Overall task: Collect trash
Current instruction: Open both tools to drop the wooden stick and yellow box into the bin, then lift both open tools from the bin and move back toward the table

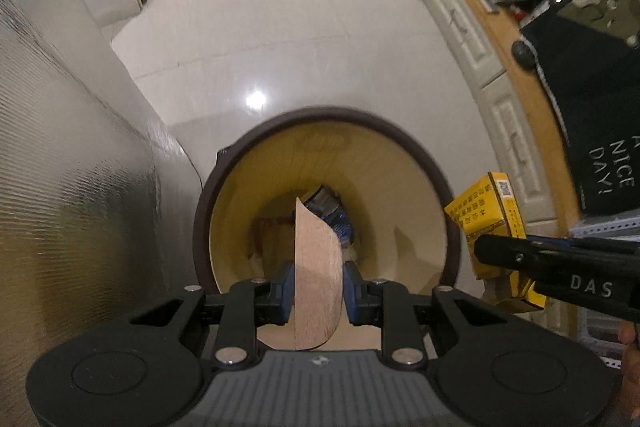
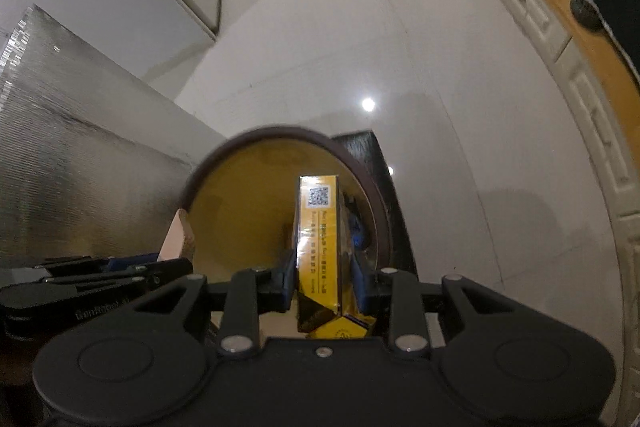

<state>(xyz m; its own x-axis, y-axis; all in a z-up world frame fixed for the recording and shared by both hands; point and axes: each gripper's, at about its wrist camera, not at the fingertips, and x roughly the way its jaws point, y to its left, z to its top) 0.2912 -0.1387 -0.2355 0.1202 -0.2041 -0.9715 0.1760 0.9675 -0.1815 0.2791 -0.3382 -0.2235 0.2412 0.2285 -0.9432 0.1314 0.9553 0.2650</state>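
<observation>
Left wrist view: the blue-padded fingers (image 1: 289, 283) of the left gripper (image 1: 319, 285) pinch a curved tan piece of cardboard (image 1: 316, 267) at lower centre, held over the mouth of a round bin (image 1: 208, 227) with a dark rim and yellow inside, where blue trash (image 1: 332, 211) lies at the bottom. Right wrist view: the right gripper (image 2: 324, 285) fingers (image 2: 289, 285) pinch an upright yellow box (image 2: 318, 239) over the same bin (image 2: 192, 187), which stands on the pale floor (image 2: 320, 47) beside a silvery panel (image 2: 80, 167)
</observation>
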